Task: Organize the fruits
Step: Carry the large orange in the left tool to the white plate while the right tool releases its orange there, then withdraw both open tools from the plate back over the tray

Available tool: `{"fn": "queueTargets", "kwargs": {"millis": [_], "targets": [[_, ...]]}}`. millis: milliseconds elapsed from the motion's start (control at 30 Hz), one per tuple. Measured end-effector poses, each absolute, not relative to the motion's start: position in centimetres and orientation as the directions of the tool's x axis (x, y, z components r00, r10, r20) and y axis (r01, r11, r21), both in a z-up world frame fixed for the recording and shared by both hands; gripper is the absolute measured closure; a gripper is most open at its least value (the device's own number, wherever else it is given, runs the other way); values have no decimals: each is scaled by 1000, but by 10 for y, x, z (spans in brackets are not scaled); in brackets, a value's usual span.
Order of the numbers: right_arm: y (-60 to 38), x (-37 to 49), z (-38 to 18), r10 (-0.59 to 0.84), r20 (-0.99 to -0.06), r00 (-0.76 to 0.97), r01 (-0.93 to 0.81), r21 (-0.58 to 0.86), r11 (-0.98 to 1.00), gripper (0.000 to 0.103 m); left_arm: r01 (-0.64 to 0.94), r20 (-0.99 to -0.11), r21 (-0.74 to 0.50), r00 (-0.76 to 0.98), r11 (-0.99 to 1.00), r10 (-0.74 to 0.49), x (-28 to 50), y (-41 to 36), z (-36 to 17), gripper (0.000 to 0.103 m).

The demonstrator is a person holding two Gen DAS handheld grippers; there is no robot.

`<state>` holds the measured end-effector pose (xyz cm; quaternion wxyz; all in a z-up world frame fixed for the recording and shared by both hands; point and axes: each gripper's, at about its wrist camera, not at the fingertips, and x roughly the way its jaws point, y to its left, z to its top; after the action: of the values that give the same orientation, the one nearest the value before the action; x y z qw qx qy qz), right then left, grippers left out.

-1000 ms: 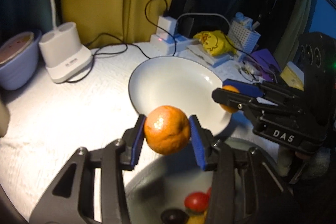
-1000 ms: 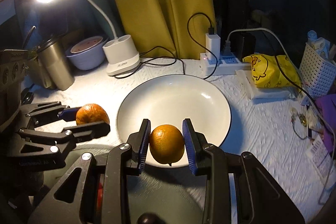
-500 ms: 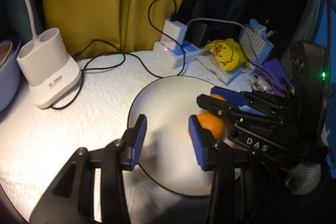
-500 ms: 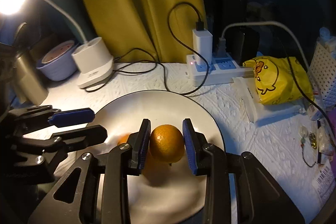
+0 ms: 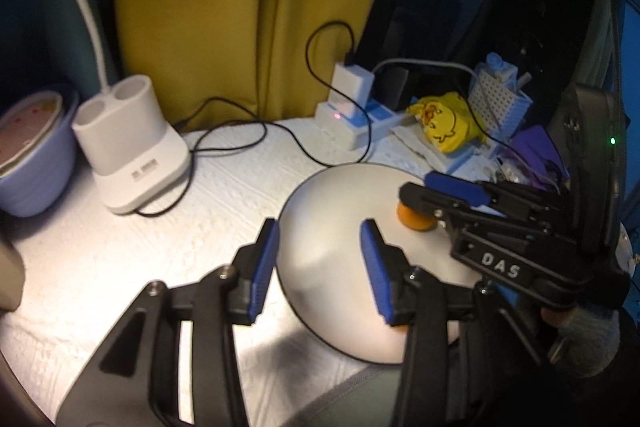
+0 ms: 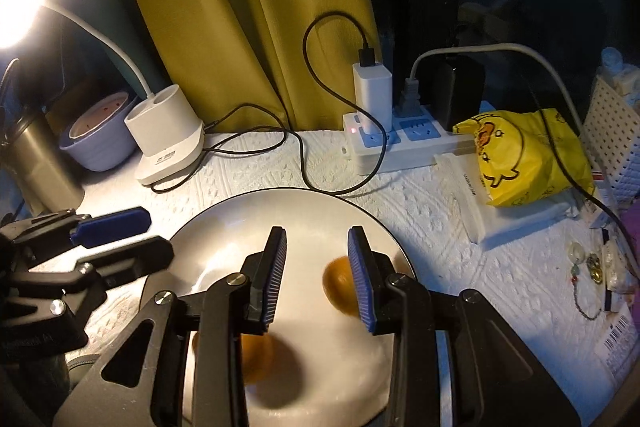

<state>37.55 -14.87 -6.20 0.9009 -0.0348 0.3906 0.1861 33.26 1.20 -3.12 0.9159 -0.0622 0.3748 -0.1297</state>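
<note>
The right claw (image 6: 316,275) hangs spread over a white plate (image 6: 248,211), its blue-padded fingers (image 6: 274,275) gripping nothing. One orange (image 6: 338,285) lies on the plate just inside the right-hand finger, blurred; whether it touches the pad cannot be told. A second orange (image 6: 258,357) sits lower on the plate, partly hidden behind the claw's black frame. In the left wrist view, only one orange (image 5: 412,219) shows, tucked under the right claw's fingers, which block most of it.

The left claw (image 5: 320,267) is likewise spread and empty, poised above the plate's (image 5: 332,203) near-left rim. From the right wrist view it reaches in from the left, one blue finger (image 6: 112,225) above the plate's edge.

The plate rests on a white textured cloth (image 6: 420,211) covering the table. Behind it stands a white power strip (image 6: 384,143) with a white charger (image 6: 372,87) and a black cable (image 6: 308,163) looping down toward the plate. To the left stands a white lamp base (image 6: 168,135), its lit head glaring at the top corner, beside a lavender bowl (image 6: 100,143) and a steel tumbler (image 6: 40,163). To the right lies a yellow duck-print bag (image 6: 524,155), near a white perforated basket (image 6: 616,147). A mustard curtain (image 6: 248,7) hangs at the back.
</note>
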Motion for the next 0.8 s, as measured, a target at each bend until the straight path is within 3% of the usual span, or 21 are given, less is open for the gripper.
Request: {"fn": "queueTargets", "kwargs": {"millis": [433, 467, 567, 800], "targets": [[-156, 316, -25, 310, -681, 663, -351, 83, 933, 69, 152, -628, -197, 739, 969, -244, 268, 25, -7, 54], [-156, 310, -22, 312, -678, 665, -353, 83, 932, 69, 152, -624, -194, 743, 969, -241, 264, 25, -6, 52], [-155, 293, -15, 317, -671, 671, -358, 81, 930, 69, 152, -613, -188, 754, 970, -237, 248, 26, -1, 27], [-156, 256, -4, 326, -664, 673, -370, 80, 926, 69, 149, -607, -190, 759, 970, -235, 215, 29, 4, 25]]}}
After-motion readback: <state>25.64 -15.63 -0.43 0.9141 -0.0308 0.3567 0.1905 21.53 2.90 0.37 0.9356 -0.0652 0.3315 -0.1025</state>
